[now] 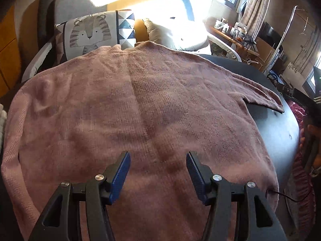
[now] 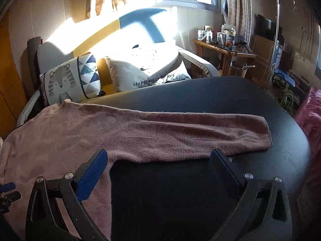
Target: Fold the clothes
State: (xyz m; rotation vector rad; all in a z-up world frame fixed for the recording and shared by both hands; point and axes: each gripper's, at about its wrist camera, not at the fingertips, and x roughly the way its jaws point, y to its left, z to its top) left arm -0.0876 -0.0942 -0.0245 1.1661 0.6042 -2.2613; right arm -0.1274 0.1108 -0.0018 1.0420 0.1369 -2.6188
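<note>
Where the dark round padded table [image 2: 200, 104] carries it, a dusty-pink knitted sweater [image 1: 140, 104] lies flat, one sleeve [image 2: 190, 132] outstretched; above the sweater, left gripper [image 1: 158, 160] and right gripper [image 2: 160, 160] both gape, empty.

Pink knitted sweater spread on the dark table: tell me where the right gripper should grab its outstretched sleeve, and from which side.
Judging by its pose, take the pink knitted sweater by the sleeve's cuff end. It lies flat and free on the dark table, so the open right gripper could come in low from the table's near edge and pinch the cuff's hem.
</note>
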